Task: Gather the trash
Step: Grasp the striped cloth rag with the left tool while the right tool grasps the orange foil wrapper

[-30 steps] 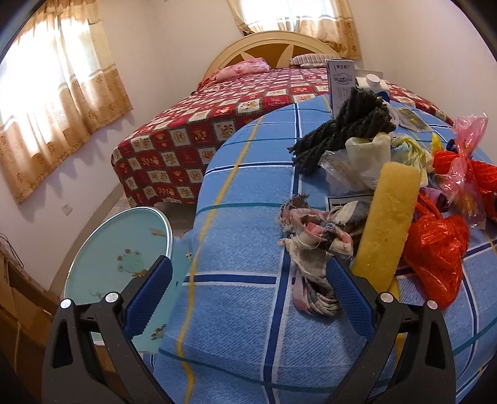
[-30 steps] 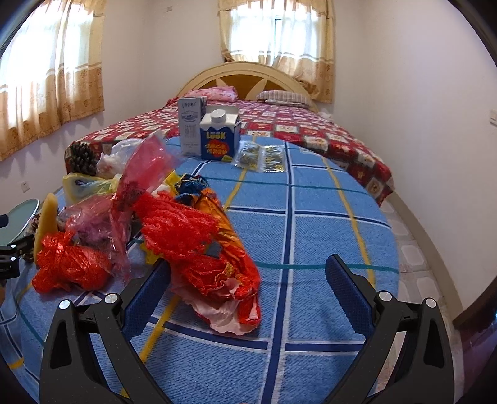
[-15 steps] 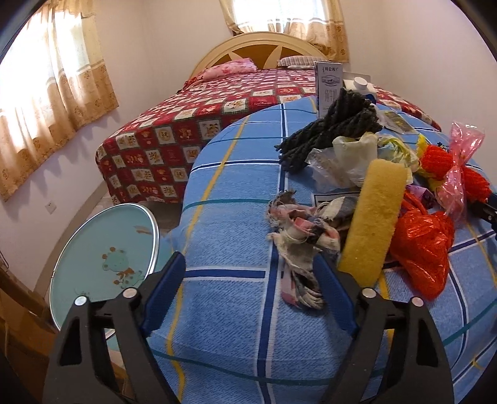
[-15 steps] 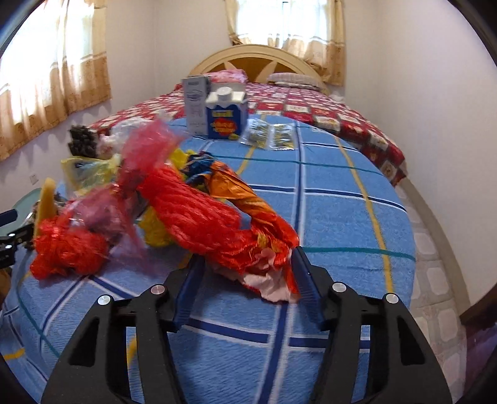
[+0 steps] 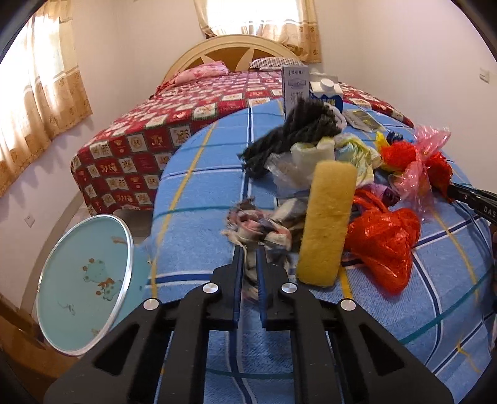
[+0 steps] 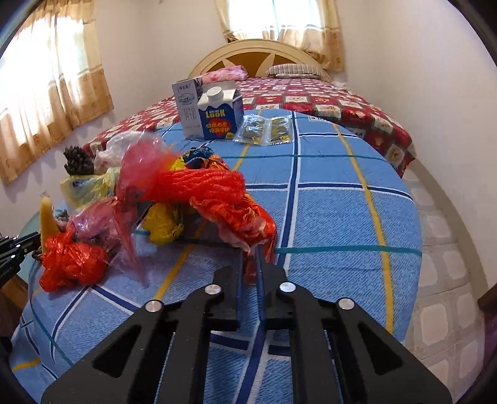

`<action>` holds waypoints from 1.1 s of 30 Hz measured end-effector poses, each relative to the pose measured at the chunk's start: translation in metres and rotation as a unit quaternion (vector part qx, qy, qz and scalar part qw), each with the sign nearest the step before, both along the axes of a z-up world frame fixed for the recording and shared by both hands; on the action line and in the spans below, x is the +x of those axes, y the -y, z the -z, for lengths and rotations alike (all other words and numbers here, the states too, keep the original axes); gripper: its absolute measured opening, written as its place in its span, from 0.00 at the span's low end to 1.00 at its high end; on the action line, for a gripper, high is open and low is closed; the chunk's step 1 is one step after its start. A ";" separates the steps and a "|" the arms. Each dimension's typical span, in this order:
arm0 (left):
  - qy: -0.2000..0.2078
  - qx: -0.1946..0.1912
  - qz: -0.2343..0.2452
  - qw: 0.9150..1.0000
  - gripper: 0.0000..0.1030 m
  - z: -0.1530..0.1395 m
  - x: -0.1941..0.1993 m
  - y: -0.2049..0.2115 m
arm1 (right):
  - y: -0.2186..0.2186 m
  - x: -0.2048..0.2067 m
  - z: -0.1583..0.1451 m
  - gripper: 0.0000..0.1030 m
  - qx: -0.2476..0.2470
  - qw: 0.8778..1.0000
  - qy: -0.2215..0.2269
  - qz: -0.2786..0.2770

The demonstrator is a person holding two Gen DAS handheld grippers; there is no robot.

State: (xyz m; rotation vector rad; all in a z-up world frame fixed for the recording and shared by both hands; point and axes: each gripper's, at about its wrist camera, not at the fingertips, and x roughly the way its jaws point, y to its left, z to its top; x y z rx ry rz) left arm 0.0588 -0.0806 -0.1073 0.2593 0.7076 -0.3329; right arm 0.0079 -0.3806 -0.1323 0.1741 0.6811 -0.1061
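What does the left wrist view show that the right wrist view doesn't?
Only left wrist: the round pale-blue frog-print tray beside the table, and the left claw closing on the frayed multicoloured rag.

Only right wrist: the clear flat packets, and the right claw shut on the crumpled orange-red wrapper.

Both: the blue milk carton and yellow foam roller.

We see a bed [image 6: 326, 99] with red patterned cover at twelve o'clock, pale walls [image 6: 403, 46], curtained bright windows [image 6: 273, 15] behind it and at nine o'clock, tiled floor [image 6: 444, 279] at three o'clock.
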 end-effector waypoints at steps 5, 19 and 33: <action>0.015 -0.001 0.001 1.000 0.00 -0.014 -0.002 -0.007 | 0.002 -0.004 -0.009 0.05 -0.010 1.000 0.016 0.002; 0.017 -0.003 -0.019 1.000 0.44 -0.017 0.005 -0.013 | 0.011 -0.011 -0.017 0.31 0.004 1.000 0.027 -0.004; 0.003 0.028 0.004 1.000 0.38 0.013 0.010 0.012 | 0.041 0.015 -0.043 0.42 0.006 0.999 0.034 0.025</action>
